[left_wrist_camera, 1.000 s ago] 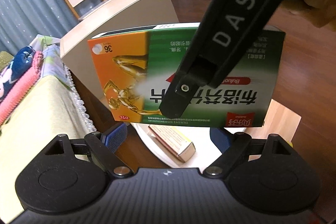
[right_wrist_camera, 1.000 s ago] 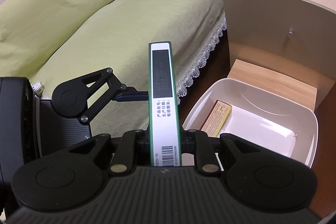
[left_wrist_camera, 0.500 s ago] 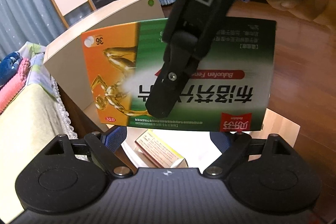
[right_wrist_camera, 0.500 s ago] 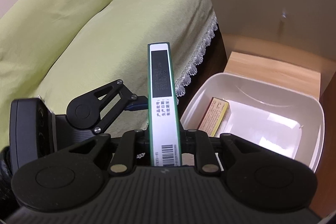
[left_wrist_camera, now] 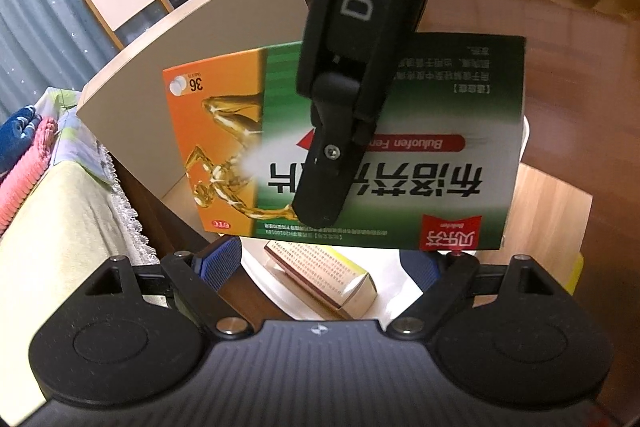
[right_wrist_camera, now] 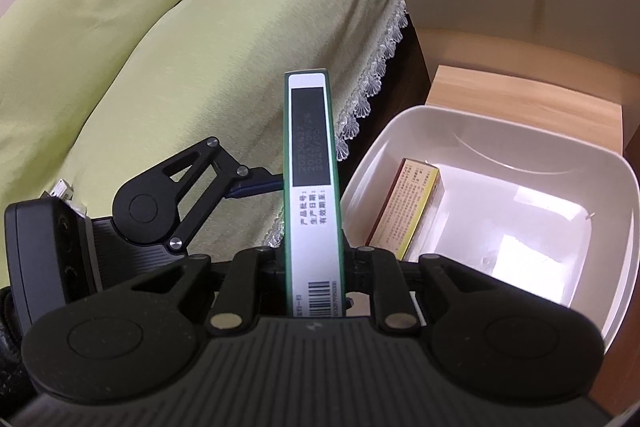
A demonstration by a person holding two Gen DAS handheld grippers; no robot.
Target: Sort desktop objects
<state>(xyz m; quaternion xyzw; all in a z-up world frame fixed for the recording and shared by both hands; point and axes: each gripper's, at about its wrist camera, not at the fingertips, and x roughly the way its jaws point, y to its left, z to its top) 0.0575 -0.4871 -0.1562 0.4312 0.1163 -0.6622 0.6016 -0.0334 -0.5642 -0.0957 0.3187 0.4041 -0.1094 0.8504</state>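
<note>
Medicine box held above the white tub

My right claw [right_wrist_camera: 312,263] pinches the green box [right_wrist_camera: 310,163] edgewise; my left claw [left_wrist_camera: 320,263] is spread, that box [left_wrist_camera: 420,163] blocking its view of the tub [right_wrist_camera: 480,131] holding a yellow box [right_wrist_camera: 408,203].

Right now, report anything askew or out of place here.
Little stands out. The green medicine box hangs in mid-air above the white bin, clamped by the right gripper, its print upside down in the left wrist view. The yellow box in the bin leans against the wall rather than lying flat.
</note>
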